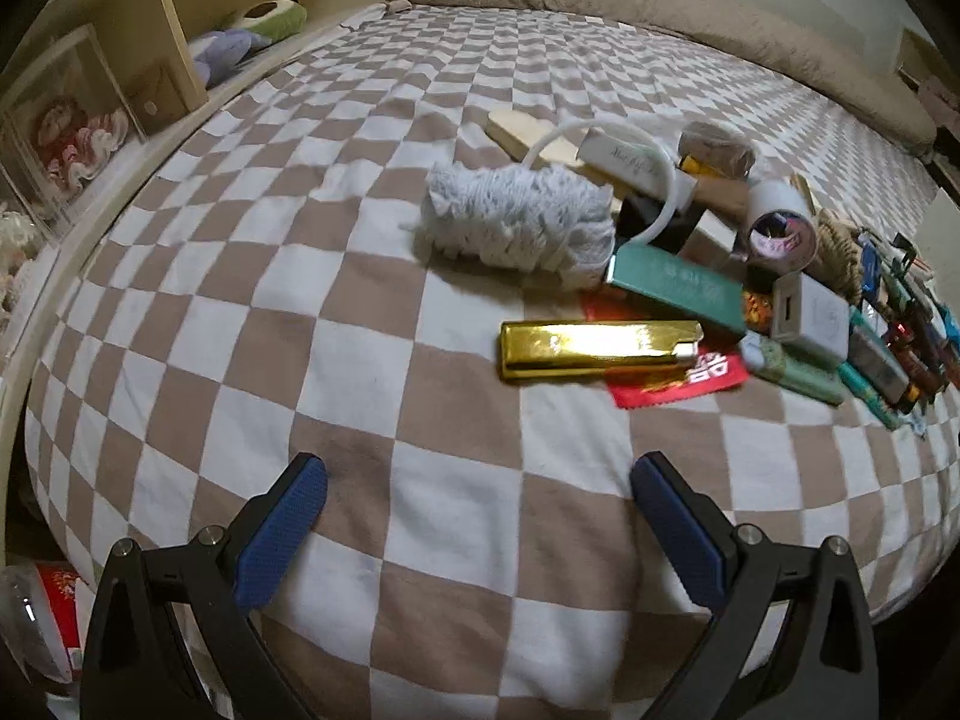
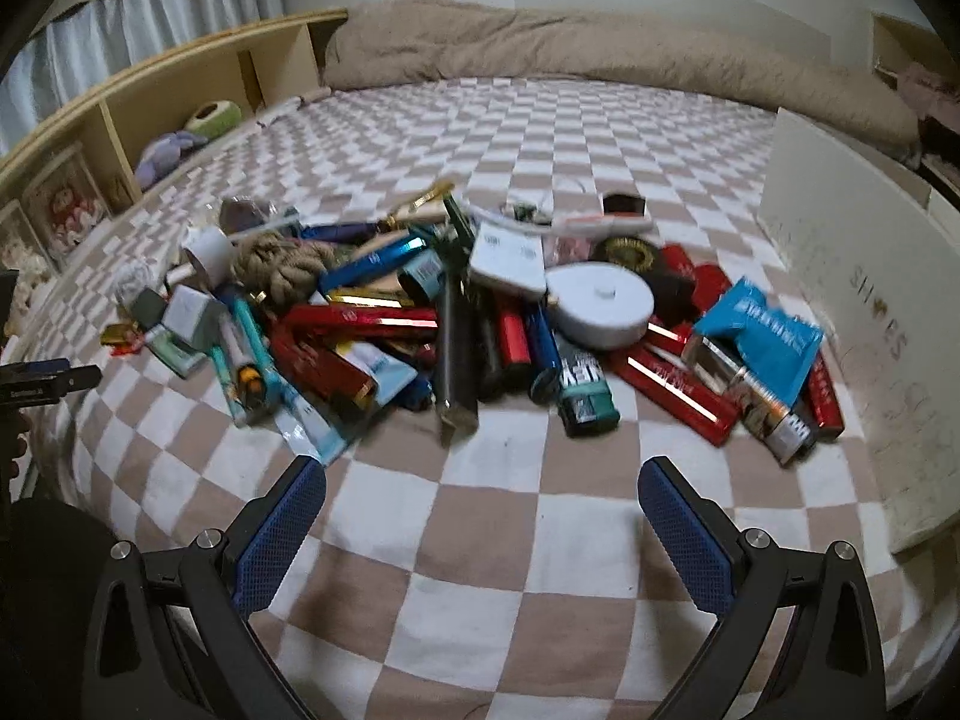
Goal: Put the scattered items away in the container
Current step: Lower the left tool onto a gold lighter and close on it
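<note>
Both the left gripper (image 1: 478, 474) and the right gripper (image 2: 482, 477) have their jaws wide open and empty near the bed's (image 2: 480, 540) front edge, and grabbing into the tangled pile (image 2: 456, 312) beside the white box (image 2: 852, 276) by the right edge could knock things off.
</note>
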Demonstrator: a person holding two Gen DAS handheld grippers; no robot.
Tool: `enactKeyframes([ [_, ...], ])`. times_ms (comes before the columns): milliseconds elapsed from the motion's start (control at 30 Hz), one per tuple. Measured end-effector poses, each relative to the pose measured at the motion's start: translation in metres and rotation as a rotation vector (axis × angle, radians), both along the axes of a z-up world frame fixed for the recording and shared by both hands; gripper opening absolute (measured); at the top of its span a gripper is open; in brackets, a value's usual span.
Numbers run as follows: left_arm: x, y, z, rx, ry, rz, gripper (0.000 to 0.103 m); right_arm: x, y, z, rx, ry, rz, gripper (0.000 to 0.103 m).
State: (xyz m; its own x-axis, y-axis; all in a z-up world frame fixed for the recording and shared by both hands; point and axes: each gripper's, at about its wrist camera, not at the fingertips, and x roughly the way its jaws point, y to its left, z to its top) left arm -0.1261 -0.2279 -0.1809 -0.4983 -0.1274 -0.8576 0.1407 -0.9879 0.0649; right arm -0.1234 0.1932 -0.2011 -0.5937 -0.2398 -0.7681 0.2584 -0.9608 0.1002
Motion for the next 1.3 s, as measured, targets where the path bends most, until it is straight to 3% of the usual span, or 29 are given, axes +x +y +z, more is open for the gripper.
enactKeyframes([
  [133,-0.001,0.006,-0.004,-0.040,-0.022,-0.008,0.103,-0.004,0.001,-0.014,0.001,-0.063,-0.009,0.103],
  [333,-0.001,0.009,-0.005,-0.058,-0.011,-0.005,0.103,0.011,-0.007,-0.021,0.080,0.018,0.023,0.103],
  [533,-0.005,0.022,-0.002,-0.046,0.028,-0.043,0.103,0.017,-0.005,-0.024,0.068,0.092,0.017,0.103],
  [800,-0.032,0.045,-0.005,0.011,0.027,-0.040,0.103,0.015,-0.008,-0.026,0.069,0.098,0.009,0.103],
  [1033,-0.032,0.038,-0.003,0.069,0.060,-0.023,0.103,0.015,-0.010,-0.026,0.084,0.103,-0.008,0.103],
  [1167,-0.032,0.042,0.001,0.063,0.107,-0.018,0.082,0.015,-0.012,-0.027,0.088,0.108,-0.045,0.103],
  [1300,-0.029,0.043,-0.001,0.065,0.146,-0.040,0.081,0.014,-0.015,-0.027,0.106,0.102,-0.081,0.103],
])
